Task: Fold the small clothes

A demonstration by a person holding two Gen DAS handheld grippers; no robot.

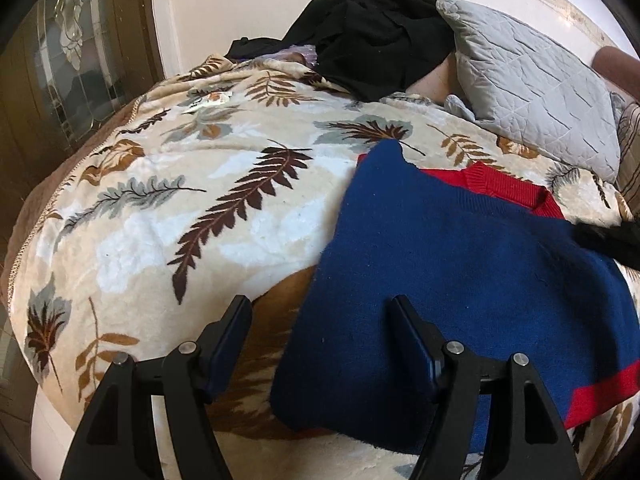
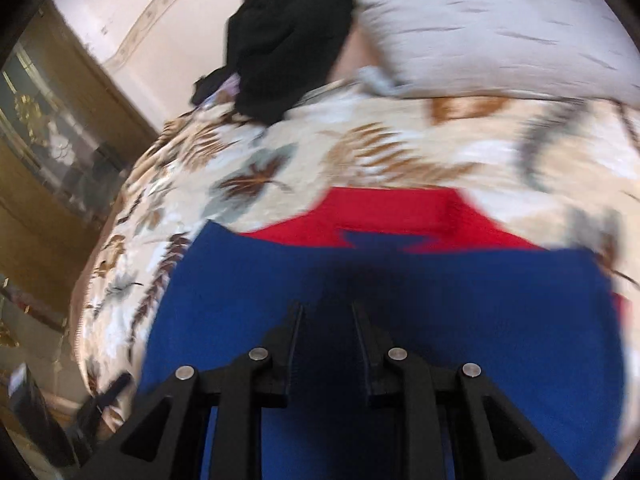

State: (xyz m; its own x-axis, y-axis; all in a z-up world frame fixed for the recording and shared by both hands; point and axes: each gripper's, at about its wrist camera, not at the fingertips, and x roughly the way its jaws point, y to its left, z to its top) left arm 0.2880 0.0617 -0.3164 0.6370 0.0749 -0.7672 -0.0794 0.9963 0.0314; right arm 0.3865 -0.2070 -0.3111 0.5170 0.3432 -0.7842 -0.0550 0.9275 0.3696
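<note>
The sweater (image 1: 460, 272) I'm folding is navy knit with a red ribbed collar and a red band near one edge; it lies flat on the blanket (image 1: 160, 200), its top toward the pillow. My left gripper (image 1: 320, 312) hangs over the sweater's near left edge with its jaws spread wide and nothing between them. My right gripper (image 2: 326, 316) is low over the navy middle of the sweater, fingers a narrow gap apart; that view is smeared, so I think nothing is pinched, but I can't be sure.

The blanket is cream plush printed with brown and grey leaves. At its far end a grey quilted pillow (image 1: 532, 92) leans beside a heap of black clothes (image 1: 372, 36). A white wall and a wooden glass-fronted cabinet (image 1: 68, 80) stand behind.
</note>
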